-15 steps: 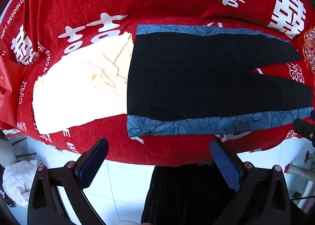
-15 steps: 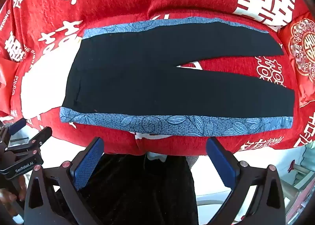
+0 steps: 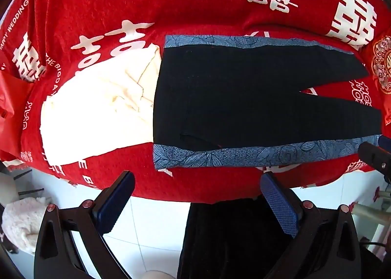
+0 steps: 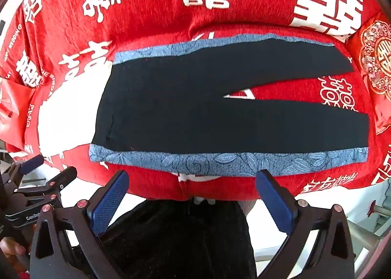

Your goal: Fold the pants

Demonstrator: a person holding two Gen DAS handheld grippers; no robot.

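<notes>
With both the left tool (image 3: 196, 202) and right tool (image 4: 191, 196) spread wide and empty (short of the table's (image 4: 156, 183) near edge), a grab at the pants (image 4: 220, 113) could catch the red cloth (image 4: 151, 5) just beside their blue side stripe (image 4: 229, 160)

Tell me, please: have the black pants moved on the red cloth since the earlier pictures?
No. The black pants lie spread flat as before, the gap between the legs still pointing at the same white character on the red cloth.
</notes>
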